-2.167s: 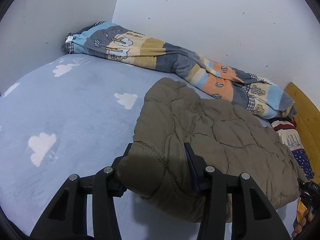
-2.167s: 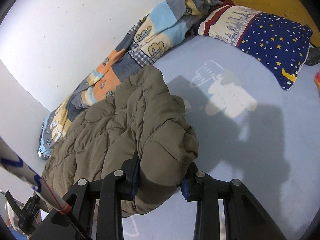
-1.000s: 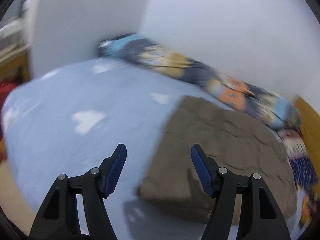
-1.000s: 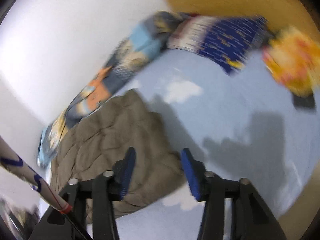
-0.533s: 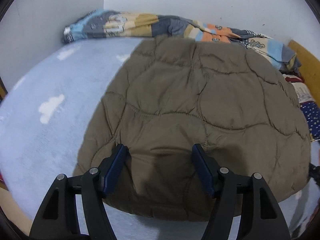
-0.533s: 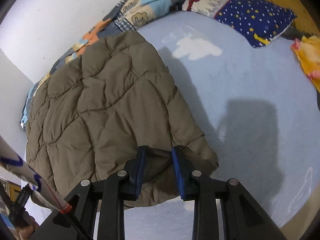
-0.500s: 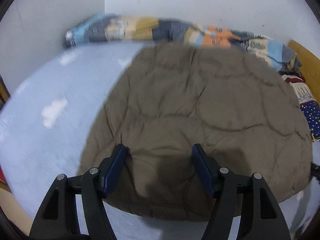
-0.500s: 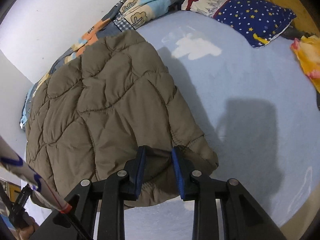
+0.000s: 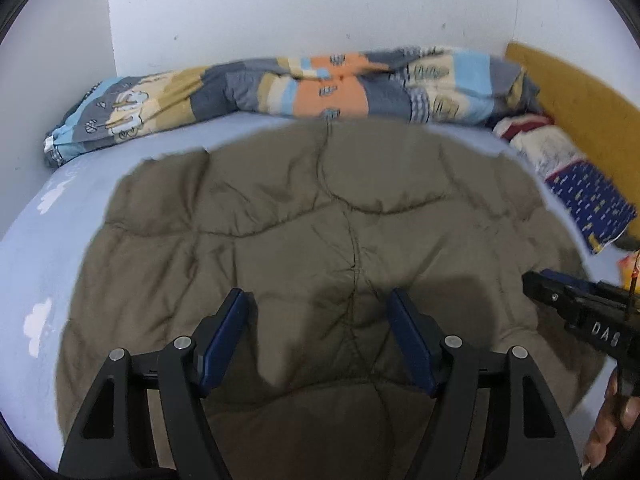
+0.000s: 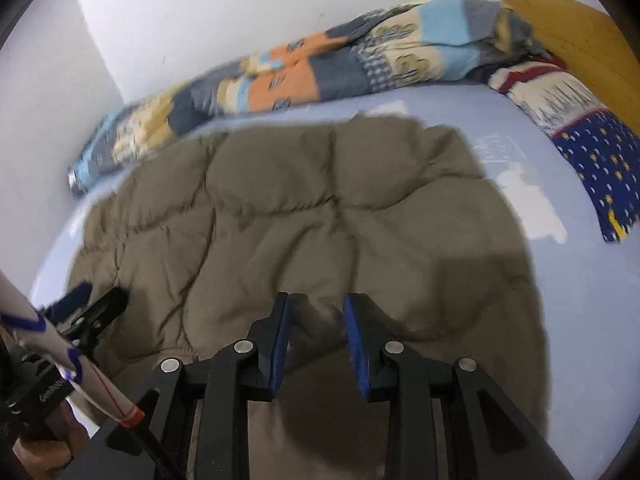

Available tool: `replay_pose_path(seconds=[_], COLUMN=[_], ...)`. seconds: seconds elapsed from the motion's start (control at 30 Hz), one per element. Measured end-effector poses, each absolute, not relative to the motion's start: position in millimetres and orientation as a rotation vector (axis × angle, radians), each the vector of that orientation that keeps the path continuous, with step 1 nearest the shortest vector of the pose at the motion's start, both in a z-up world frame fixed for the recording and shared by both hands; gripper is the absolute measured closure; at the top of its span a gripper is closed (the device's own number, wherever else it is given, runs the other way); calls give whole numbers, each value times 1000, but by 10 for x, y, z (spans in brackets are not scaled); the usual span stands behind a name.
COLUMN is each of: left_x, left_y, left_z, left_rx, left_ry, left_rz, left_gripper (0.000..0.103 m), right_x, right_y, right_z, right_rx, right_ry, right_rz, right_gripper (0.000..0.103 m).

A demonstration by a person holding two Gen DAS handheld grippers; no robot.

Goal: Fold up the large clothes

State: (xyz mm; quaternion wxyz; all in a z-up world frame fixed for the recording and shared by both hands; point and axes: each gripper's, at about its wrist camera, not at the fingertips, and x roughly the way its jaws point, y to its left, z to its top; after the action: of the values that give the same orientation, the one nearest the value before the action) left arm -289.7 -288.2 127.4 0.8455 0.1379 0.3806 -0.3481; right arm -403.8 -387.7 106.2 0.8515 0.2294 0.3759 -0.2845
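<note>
We see an olive quilted jacket [image 9: 320, 216] spread flat on the light-blue bed sheet [image 9: 36, 240], its far edge near the patchwork duvet [image 9: 280, 88] rolled along the wall. Our left gripper [image 9: 316, 332] hovers over its near part, jaws opening, pads clear of the fabric. Our right gripper [image 10: 316, 328] sits narrowly parted over the near hem; grip unclear. Starry pillow [image 10: 600, 176] lies right, by the wooden headboard [image 10: 580, 40].
</note>
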Motion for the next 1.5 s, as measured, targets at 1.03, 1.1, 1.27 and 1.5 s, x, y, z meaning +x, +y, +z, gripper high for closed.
replay_pose_path(seconds=[1.03,1.1,1.27,1.5], left_x=[-3297,-3358,-3147,-3157], left_y=[-2017,-1862,-1563,-1620], left_z=[1208,1267,1212,1083], left_rx=[283,269,250,271], left_ry=[764,750,798,828], left_rz=[-630,-622,-497,-487], left_gripper=[23,23,23,23], right_x=[-4468,-4690,-5074,-5043], right_y=[-3362,-3321,-3650,-3890], right_z=[929,1086,1068,708], right_rx=[531,521,559,722], right_ry=[816,753,756,824], right_rz=[-576,-622,-768,-763], right_gripper=[65,65,64,62])
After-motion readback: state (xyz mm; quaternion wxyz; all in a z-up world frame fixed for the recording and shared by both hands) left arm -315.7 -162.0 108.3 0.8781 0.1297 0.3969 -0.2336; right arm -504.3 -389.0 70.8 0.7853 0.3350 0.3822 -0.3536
